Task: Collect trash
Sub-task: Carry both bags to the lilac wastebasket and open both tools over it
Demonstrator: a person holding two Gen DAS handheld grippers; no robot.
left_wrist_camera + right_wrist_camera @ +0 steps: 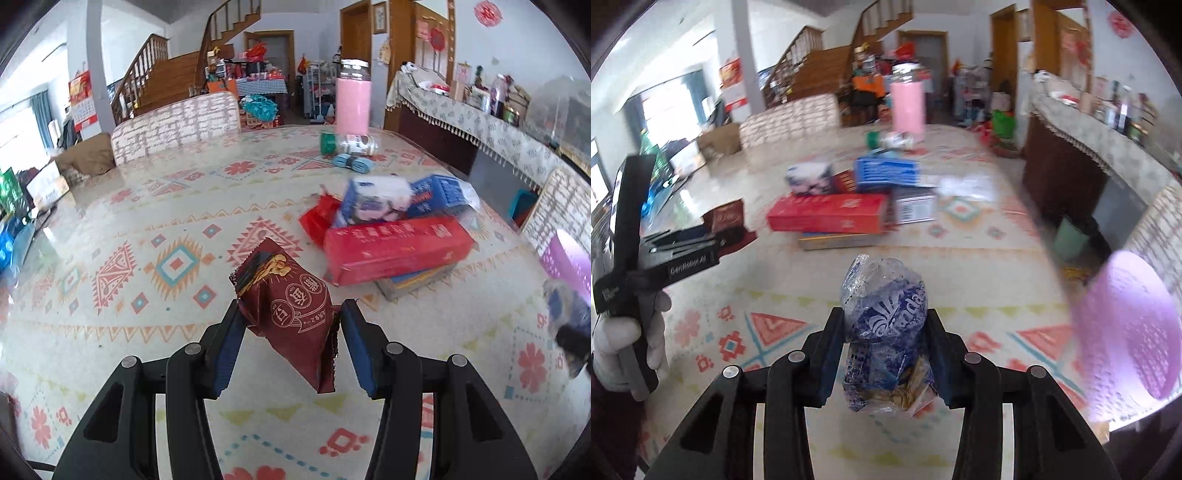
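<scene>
Left wrist view: black fingers with blue pads frame the bottom of the picture, and the left gripper point(291, 332) is clenched on a dark red snack wrapper point(291, 299). The wrapper's long axis runs from 11 o'clock down to 5 o'clock, its crimped upper end clear of the patterned tablecloth point(147, 229). A stack of boxes, topped by a long red box point(399, 247), lies at 1 o'clock from the grip. A pink bottle point(352, 99) stands far back at 12 o'clock. At 3 o'clock, on the picture's right edge, a purple perforated basket point(565, 258) shows in part.

Right wrist view: the right gripper point(884, 328) grasps a crumpled blue-and-clear plastic bag point(884, 314); the pads press its sides and the bag stands roughly upright, long axis from 12 to 6 o'clock. The same purple basket point(1126, 325) lies at 3 o'clock, near this grip and blurred. The red box point(827, 218) sits at 11 o'clock. At 9 o'clock a white-gloved hand point(624, 343) carries the other gripper with the red wrapper.

Judgement: the basket is the probable trash receptacle. It lies to the right of both grips, and the right hand is the nearer one, so its bag would likely go in first.
</scene>
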